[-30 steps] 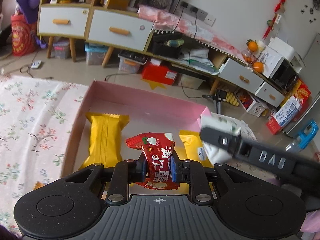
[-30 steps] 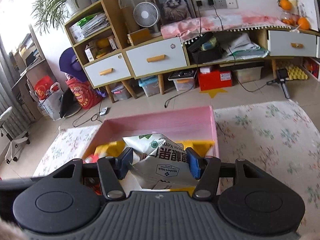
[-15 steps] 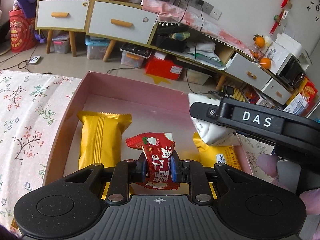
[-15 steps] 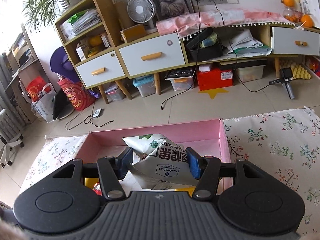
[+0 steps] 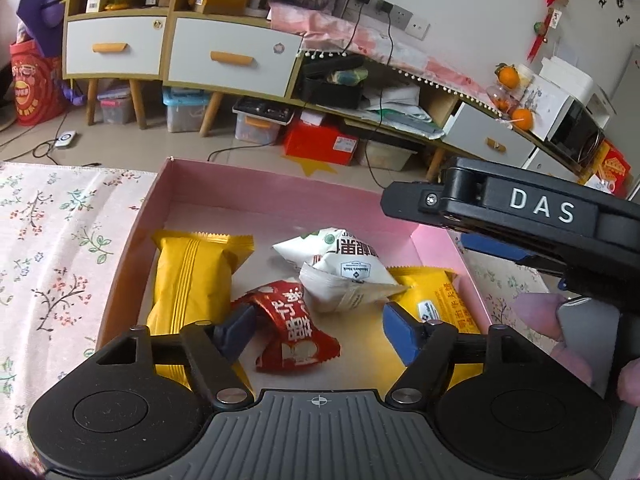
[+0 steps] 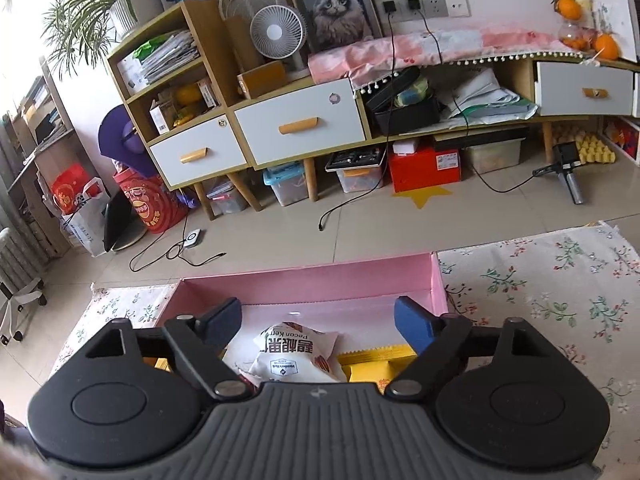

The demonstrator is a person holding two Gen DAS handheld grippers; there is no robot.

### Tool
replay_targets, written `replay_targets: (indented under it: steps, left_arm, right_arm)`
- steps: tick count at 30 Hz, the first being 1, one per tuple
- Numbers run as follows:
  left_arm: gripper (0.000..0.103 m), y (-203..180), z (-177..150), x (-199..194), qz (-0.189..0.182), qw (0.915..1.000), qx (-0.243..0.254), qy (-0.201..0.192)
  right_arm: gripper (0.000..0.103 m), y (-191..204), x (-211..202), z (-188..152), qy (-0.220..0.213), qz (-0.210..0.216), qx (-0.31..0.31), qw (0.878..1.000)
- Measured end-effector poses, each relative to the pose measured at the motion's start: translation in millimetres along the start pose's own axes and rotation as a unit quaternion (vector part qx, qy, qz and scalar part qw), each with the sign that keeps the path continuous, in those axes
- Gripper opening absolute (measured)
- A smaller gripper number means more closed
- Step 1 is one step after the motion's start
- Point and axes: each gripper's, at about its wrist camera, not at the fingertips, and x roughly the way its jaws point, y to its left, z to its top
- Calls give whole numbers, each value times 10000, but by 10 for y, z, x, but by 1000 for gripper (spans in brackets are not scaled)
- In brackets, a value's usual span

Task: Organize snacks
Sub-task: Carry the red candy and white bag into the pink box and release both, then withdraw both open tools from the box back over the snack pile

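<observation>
A pink box point(image 5: 280, 192) lies on the flowered cloth. In it are a yellow pack point(image 5: 188, 280) at the left, a red snack packet point(image 5: 292, 324) in the middle, a white pecan packet point(image 5: 344, 272) behind it, and a second yellow pack point(image 5: 436, 300) at the right. My left gripper point(image 5: 318, 334) is open, its jaws on either side of the red packet, which lies on the box floor. My right gripper point(image 6: 320, 322) is open above the white packet point(image 6: 296, 354) and the box point(image 6: 320, 280). The right gripper's body point(image 5: 520, 208) shows at the right of the left wrist view.
The flowered tablecloth point(image 5: 52, 248) spreads left of the box and also right of it point(image 6: 540, 300). Beyond the table edge is tiled floor point(image 6: 360, 220), with cables, storage bins and a low cabinet point(image 6: 300, 124) along the wall.
Both grippers have opened. The red packet has dropped from my left gripper and the white packet from my right gripper; both now lie in the pink box.
</observation>
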Motion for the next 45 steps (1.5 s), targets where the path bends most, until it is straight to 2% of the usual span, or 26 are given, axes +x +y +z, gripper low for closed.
replay_targets:
  steps: [8, 19, 36, 45]
  left_arm:
    - [83, -56, -81, -240, -7, 10000, 51, -10]
    - [95, -104, -255, -661, 182, 9996, 231, -6]
    - [99, -136, -672, -1179, 357, 9985, 400, 121]
    - [100, -37, -941, -1246, 357, 9977, 547, 203]
  right_arm:
    - [91, 39, -187, -62, 46, -177, -175, 9997]
    - [98, 28, -482, -202, 169, -371, -169, 9990]
    - [103, 91, -921, -512, 343, -616, -263, 9972]
    - [103, 28, -1062, -794, 418, -663, -378, 9962]
